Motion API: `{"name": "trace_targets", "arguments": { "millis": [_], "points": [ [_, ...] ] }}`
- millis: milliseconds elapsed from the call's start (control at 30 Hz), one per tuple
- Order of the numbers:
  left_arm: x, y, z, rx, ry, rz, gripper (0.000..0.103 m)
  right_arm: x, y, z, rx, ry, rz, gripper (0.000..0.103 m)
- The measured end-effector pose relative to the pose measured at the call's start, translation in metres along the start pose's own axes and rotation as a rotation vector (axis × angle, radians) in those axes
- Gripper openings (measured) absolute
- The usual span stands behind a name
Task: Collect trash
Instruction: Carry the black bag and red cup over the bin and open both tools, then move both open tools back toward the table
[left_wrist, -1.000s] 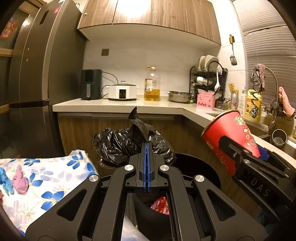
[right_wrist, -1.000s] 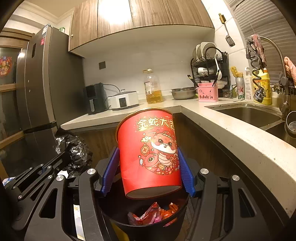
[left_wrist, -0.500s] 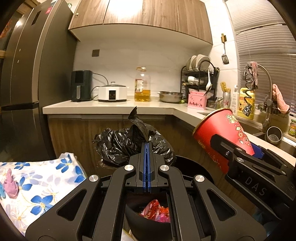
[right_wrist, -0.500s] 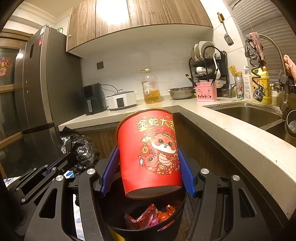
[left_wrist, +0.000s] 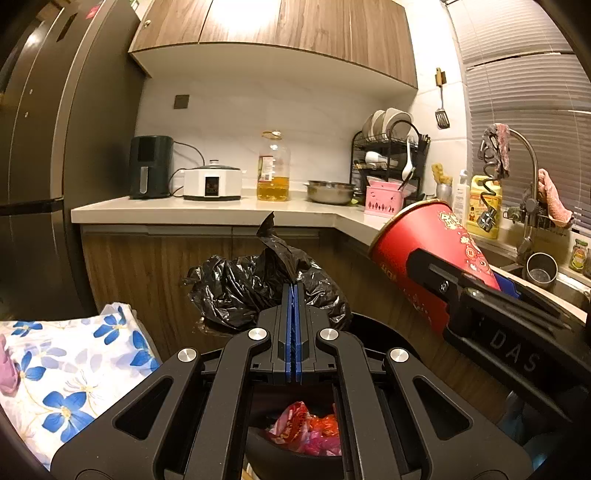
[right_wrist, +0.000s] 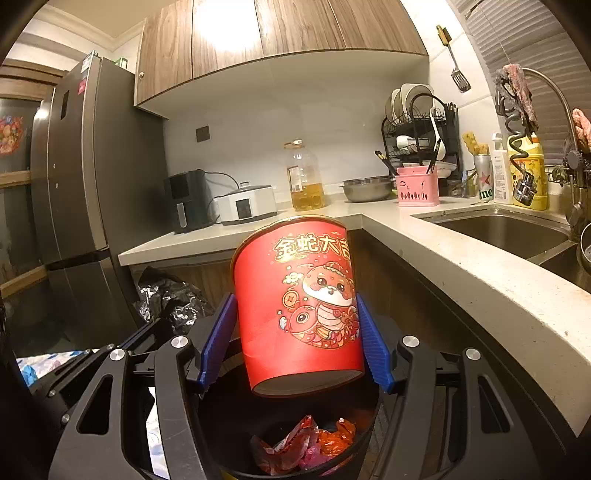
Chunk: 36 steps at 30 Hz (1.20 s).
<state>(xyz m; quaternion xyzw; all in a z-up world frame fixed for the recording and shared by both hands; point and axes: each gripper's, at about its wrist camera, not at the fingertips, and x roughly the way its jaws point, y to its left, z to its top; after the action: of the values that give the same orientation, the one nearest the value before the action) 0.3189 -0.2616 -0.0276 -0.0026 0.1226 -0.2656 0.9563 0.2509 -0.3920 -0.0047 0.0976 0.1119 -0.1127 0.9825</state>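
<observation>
My right gripper (right_wrist: 293, 299) is shut on a red paper cup (right_wrist: 299, 306) printed with a cartoon snake, one blue pad on each side. The cup hangs upright, leaning slightly, just above a black bin (right_wrist: 373, 402) that holds crumpled red wrappers (right_wrist: 303, 446). In the left wrist view the same cup (left_wrist: 424, 251) shows at the right, tilted, over the bin's rim (left_wrist: 384, 325). My left gripper (left_wrist: 294, 286) is shut, its blue pads pinching the edge of a crumpled black trash bag (left_wrist: 251, 284) that bunches up beyond the fingertips. In the right wrist view the bag (right_wrist: 170, 295) is at the left.
A pale L-shaped countertop (left_wrist: 207, 210) runs behind and to the right, close to the bin, with a sink (right_wrist: 498, 229) in it. A dark fridge (left_wrist: 40, 166) stands at the left. A floral cloth (left_wrist: 62, 373) lies at the lower left. Appliances, an oil bottle (left_wrist: 273, 170) and a dish rack stand on the counter.
My left gripper has drifted a little with the bag, and more of the wrappers in the bin shows under it. The red cup leans slightly more; the right gripper has stayed put.
</observation>
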Motion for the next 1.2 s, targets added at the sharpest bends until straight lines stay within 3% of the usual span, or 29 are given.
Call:
{"name": "trace_targets", "arguments": {
  "millis": [267,300,367,400,500,733,933,1200],
  "points": [
    [0.014,-0.002,-0.011,0.038,0.036,-0.039,0.003,0.011,0.000,0.000,0.010,0.008,0.027,0.064],
    [0.014,-0.002,-0.013,0.045,0.039,-0.038,0.009,0.012,-0.001,0.000,0.014,0.009,0.029,0.068],
    [0.018,-0.001,-0.018,0.054,0.064,-0.041,0.028,0.014,-0.004,0.000,0.030,0.014,0.034,0.073],
    [0.019,0.000,-0.020,0.053,0.072,-0.043,0.046,0.014,-0.006,0.000,0.039,0.013,0.035,0.073],
    [0.017,0.005,-0.025,0.040,0.075,-0.043,0.056,0.013,-0.012,0.001,0.054,0.012,0.023,0.075],
    [0.001,0.023,-0.030,-0.008,0.074,0.034,0.079,0.004,-0.011,-0.007,0.033,0.031,-0.020,0.084],
    [-0.031,0.037,-0.031,-0.054,0.059,0.117,0.086,-0.015,0.005,-0.019,-0.023,0.019,-0.052,0.087],
    [-0.088,0.060,-0.036,-0.106,0.014,0.219,0.088,-0.040,0.017,-0.026,-0.024,0.001,-0.044,0.088]
  ]
}}
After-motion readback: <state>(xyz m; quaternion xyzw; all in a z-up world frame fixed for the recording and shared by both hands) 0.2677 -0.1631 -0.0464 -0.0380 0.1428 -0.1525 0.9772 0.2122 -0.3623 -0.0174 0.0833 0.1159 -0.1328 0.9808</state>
